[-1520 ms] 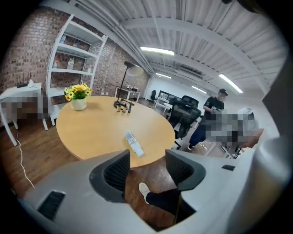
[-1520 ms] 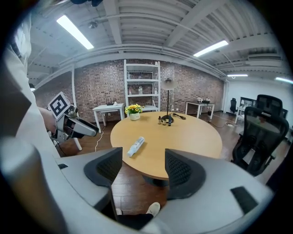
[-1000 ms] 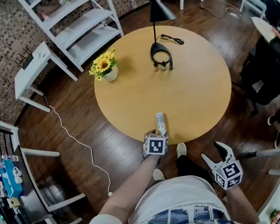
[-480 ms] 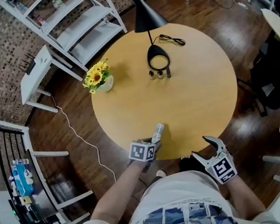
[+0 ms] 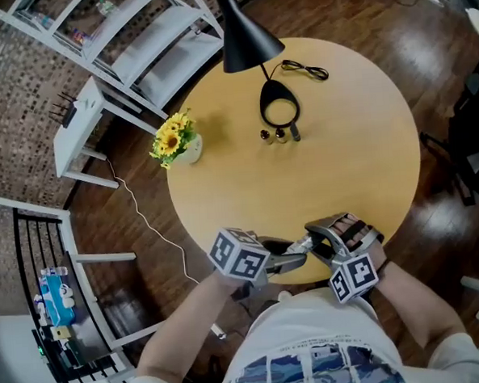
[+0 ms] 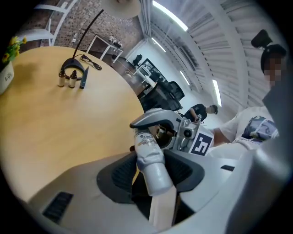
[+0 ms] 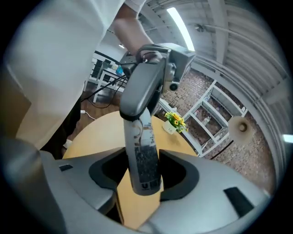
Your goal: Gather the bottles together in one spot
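Left gripper view is filled at its lower middle by the left gripper [image 6: 153, 177], whose jaws are clamped on the white-capped end of a pale bottle [image 6: 149, 153]. They have lately been closing, with that bottle between them. At the centre of the same frame the bottle's labelled far end is seen taken by the right gripper [image 6: 167, 128]. In the right gripper view the grip is shown from the other side. The right gripper [image 7: 143, 178] is pressed on the end bearing dark print, its jaws having just been closing on the bottle [image 7: 143, 155], and the left gripper [image 7: 146, 82] is seen holding the top at upper centre. The bottle is thus held by both tools at once, clear of the wood, over the near rim of the round table [image 5: 352, 172]. In the head view, at lower centre, the two marker cubes are seen facing each other, but the bottle itself is largely hidden there. Further up the table, two small brown bottles [image 5: 266, 134] stand side by side just below the ring base of a black lamp [image 5: 246, 36]. These are also caught at the upper left of the left gripper view, but not in the right one. A pot of yellow flowers [image 5: 171, 138] at the table's left edge and a white shelf unit [image 5: 161, 37] beyond it are shown by the head and right gripper views.
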Action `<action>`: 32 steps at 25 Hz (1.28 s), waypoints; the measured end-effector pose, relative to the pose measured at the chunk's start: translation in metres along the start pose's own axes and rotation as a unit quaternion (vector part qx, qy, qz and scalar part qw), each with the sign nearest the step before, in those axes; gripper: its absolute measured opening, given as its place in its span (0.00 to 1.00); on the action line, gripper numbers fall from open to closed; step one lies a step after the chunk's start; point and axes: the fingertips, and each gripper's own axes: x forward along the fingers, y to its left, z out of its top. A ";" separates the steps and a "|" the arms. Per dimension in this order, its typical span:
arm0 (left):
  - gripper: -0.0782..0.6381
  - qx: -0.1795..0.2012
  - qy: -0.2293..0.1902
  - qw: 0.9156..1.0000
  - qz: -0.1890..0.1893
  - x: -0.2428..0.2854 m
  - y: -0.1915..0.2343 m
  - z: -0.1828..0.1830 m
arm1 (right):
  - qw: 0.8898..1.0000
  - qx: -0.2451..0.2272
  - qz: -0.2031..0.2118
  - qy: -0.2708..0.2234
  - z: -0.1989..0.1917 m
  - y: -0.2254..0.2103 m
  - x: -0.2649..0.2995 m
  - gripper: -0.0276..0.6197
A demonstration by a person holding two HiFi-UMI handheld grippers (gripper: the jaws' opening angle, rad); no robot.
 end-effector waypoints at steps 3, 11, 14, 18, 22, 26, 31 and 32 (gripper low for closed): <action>0.38 0.048 -0.052 0.997 0.017 -0.011 -0.003 0.032 | 0.993 0.111 0.000 -0.033 -0.013 -0.014 -0.008 0.36; 0.32 0.305 -0.107 0.938 0.126 -0.010 -0.023 0.098 | 0.953 0.289 -0.019 -0.086 -0.051 -0.042 -0.035 0.35; 0.30 0.286 -0.115 0.944 0.115 -0.002 -0.024 0.110 | 0.945 0.310 -0.032 -0.096 -0.060 -0.047 -0.042 0.35; 0.30 0.272 -0.119 0.950 0.097 0.014 -0.032 0.123 | 0.937 0.332 -0.045 -0.102 -0.072 -0.048 -0.048 0.35; 0.29 0.287 -0.095 0.947 0.112 0.030 -0.037 0.136 | 0.931 0.352 -0.063 -0.075 -0.095 -0.053 -0.048 0.37; 0.28 0.316 -0.078 0.928 0.179 0.044 -0.018 0.169 | 0.920 0.382 -0.083 -0.034 -0.128 -0.054 -0.058 0.52; 0.28 0.291 -0.088 0.914 0.268 0.051 0.046 0.226 | 0.900 0.424 -0.094 -0.023 -0.149 -0.034 -0.088 0.53; 0.28 0.281 -0.091 0.913 0.283 0.052 0.060 0.237 | 0.898 0.430 -0.097 -0.020 -0.152 -0.030 -0.095 0.53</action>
